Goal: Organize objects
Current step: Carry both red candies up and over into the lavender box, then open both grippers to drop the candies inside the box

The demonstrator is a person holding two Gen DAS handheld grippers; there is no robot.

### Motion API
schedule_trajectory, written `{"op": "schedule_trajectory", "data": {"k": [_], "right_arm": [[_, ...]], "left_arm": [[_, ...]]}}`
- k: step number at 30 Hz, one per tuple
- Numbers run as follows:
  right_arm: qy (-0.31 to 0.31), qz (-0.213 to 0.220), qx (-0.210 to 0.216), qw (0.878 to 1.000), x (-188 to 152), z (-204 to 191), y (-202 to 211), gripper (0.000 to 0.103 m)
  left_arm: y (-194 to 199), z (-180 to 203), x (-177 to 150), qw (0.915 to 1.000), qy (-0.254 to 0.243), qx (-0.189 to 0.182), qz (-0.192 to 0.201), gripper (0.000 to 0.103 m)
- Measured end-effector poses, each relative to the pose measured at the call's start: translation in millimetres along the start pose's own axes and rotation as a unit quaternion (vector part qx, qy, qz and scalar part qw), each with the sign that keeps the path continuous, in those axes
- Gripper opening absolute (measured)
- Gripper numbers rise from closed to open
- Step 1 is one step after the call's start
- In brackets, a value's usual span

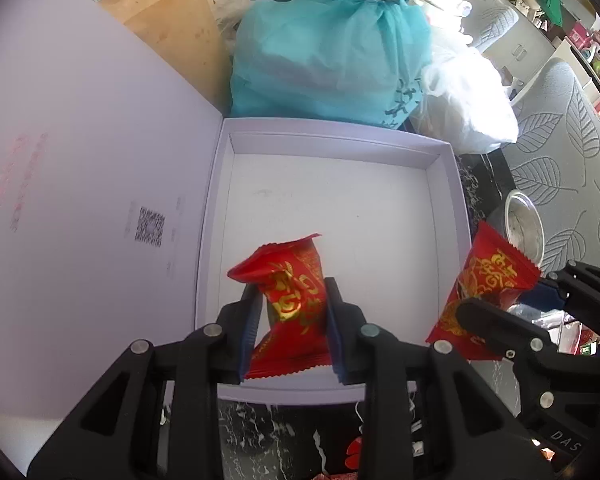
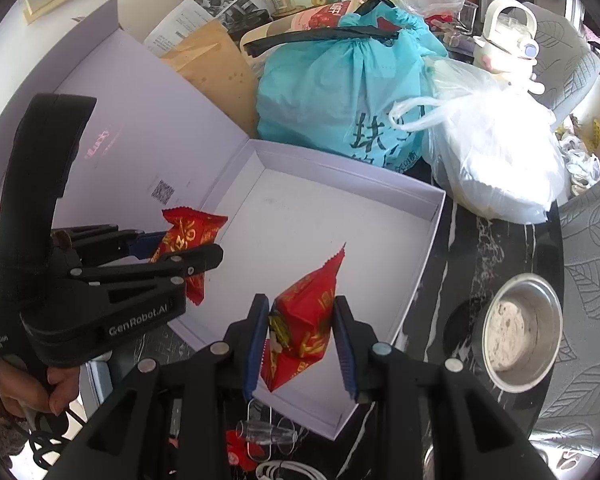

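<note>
Left gripper (image 1: 292,320), crinkled red gold-printed packet (image 1: 294,292)

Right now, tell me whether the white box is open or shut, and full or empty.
Open and empty. The box has its lid folded back flat to the left, and its floor is bare; both red packets are held above it in the claws.

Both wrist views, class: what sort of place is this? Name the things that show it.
Probably a home dining or living area. A cluttered dark marble-patterned table holds a tied teal bag, a white plastic bag and a metal bowl; a leaf-print upholstered chair stands beside it.
</note>
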State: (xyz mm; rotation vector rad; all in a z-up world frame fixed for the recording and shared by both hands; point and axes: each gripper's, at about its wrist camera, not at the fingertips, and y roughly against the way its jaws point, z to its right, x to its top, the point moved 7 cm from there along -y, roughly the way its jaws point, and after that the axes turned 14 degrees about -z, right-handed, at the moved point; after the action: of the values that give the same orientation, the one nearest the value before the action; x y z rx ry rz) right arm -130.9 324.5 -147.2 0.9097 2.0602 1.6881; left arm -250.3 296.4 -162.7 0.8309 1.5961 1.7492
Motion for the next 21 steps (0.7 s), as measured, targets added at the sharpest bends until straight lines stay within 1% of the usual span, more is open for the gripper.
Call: {"op": "schedule_trajectory", "data": {"k": [4, 13, 21], "right_arm": [[-0.007, 0.006, 0.001, 1.0, 16.5, 3.7, -2.5, 0.032], [-0.024, 0.024, -0.013, 0.999, 53.1, 13.7, -7.8, 0.032], [-0.042, 0.01, -0.027, 0.999, 69.7, 27.6, -27.7, 0.032]], "left_arm": [[-4.4, -1.5, 10.2, 1.0, 0.001, 0.005, -0.004, 0.028], [-10.1, -1.1, 41.0, 0.9999, -0.006, 0.008, 0.004, 0.028], [-30.6, -11.9, 65.4, 0.9999, 0.004, 0.013, -0.004, 0.029]]}}
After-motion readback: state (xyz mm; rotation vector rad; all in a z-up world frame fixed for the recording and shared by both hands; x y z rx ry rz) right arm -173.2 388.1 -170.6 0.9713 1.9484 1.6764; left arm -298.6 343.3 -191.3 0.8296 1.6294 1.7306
